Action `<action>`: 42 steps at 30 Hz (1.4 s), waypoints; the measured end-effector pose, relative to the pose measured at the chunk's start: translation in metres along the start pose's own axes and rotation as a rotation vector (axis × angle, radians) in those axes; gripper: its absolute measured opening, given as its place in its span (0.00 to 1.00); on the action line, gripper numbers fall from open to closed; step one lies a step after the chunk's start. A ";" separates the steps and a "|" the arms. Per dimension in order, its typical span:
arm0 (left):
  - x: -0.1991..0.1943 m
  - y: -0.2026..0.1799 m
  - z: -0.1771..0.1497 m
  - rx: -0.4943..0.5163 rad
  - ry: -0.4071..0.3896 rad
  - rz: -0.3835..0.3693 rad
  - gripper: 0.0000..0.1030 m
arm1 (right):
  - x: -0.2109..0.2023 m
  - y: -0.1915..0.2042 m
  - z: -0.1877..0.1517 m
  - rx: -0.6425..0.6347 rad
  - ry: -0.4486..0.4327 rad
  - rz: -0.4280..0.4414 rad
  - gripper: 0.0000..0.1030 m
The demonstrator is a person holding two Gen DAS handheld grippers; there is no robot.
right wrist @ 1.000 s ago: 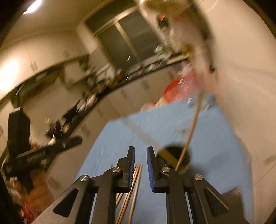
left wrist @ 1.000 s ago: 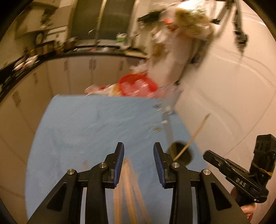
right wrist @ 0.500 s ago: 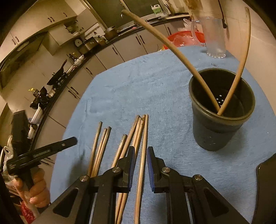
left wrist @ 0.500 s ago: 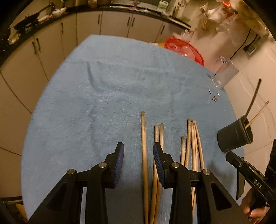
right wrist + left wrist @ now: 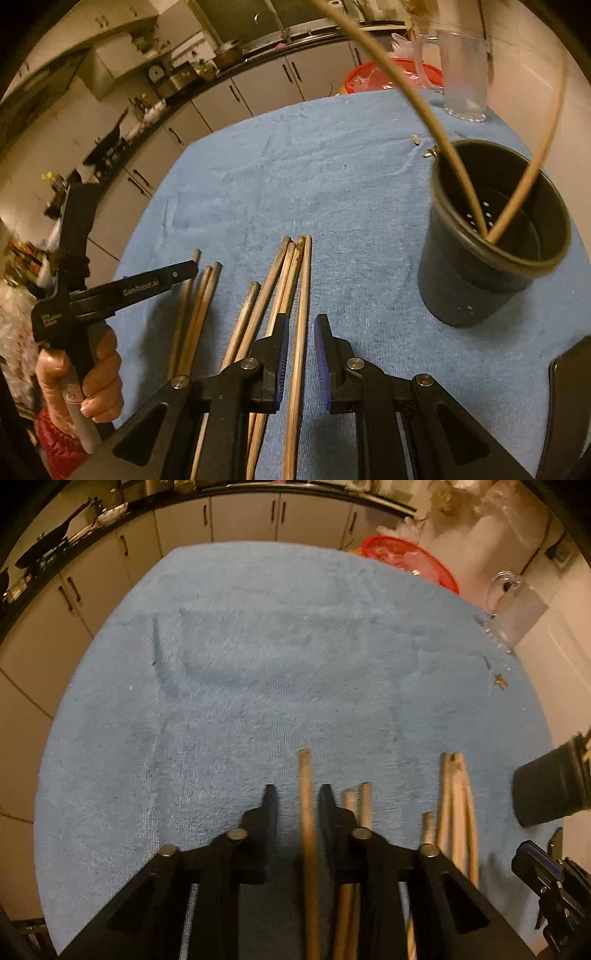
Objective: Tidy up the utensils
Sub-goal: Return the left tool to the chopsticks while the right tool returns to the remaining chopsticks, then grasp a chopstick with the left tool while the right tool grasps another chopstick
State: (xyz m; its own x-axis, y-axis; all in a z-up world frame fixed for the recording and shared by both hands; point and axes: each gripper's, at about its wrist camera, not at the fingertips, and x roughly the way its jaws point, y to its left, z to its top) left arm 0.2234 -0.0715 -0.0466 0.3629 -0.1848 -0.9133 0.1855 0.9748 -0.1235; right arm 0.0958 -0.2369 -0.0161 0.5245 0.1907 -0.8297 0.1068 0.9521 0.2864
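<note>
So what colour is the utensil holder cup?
Black holder cup, with two chopsticks inside; the right wrist view shows it best.

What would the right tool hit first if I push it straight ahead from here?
Probably only the rightmost wooden chopstick, already lying between the open jaws of the right tool, then bare blue towel. The black perforated holder cup sits off to the right, likely clear.

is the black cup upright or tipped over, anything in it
Upright: the black cup stands on the blue towel, mouth up, with two chopsticks leaning inside.
</note>
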 end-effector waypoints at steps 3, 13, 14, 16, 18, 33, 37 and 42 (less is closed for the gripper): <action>0.000 0.009 -0.002 -0.009 -0.006 0.002 0.08 | 0.014 0.011 -0.001 -0.046 0.036 -0.036 0.16; -0.010 0.035 -0.027 -0.057 -0.007 -0.010 0.08 | 0.038 0.016 -0.021 -0.144 0.094 -0.119 0.08; -0.011 0.034 -0.029 -0.055 -0.009 -0.008 0.08 | 0.035 0.014 -0.024 -0.153 0.097 -0.126 0.08; -0.012 0.029 -0.035 -0.048 -0.013 0.003 0.08 | 0.025 0.005 -0.037 -0.145 0.114 -0.116 0.08; -0.014 0.029 -0.041 -0.046 -0.010 0.000 0.08 | 0.013 -0.003 -0.050 -0.146 0.137 -0.110 0.08; -0.019 0.039 -0.054 -0.051 0.038 -0.034 0.10 | -0.008 -0.023 -0.041 -0.115 0.138 -0.014 0.13; -0.017 0.039 -0.050 -0.034 0.041 -0.039 0.10 | 0.015 -0.015 -0.027 -0.123 0.163 -0.039 0.14; -0.015 0.037 -0.049 -0.022 0.036 -0.038 0.08 | 0.030 0.002 -0.021 -0.204 0.184 -0.104 0.14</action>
State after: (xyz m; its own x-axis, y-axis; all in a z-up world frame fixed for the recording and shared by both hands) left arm 0.1799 -0.0267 -0.0564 0.3223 -0.2179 -0.9212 0.1788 0.9696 -0.1668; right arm 0.0937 -0.2240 -0.0508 0.3560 0.1121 -0.9277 -0.0298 0.9936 0.1086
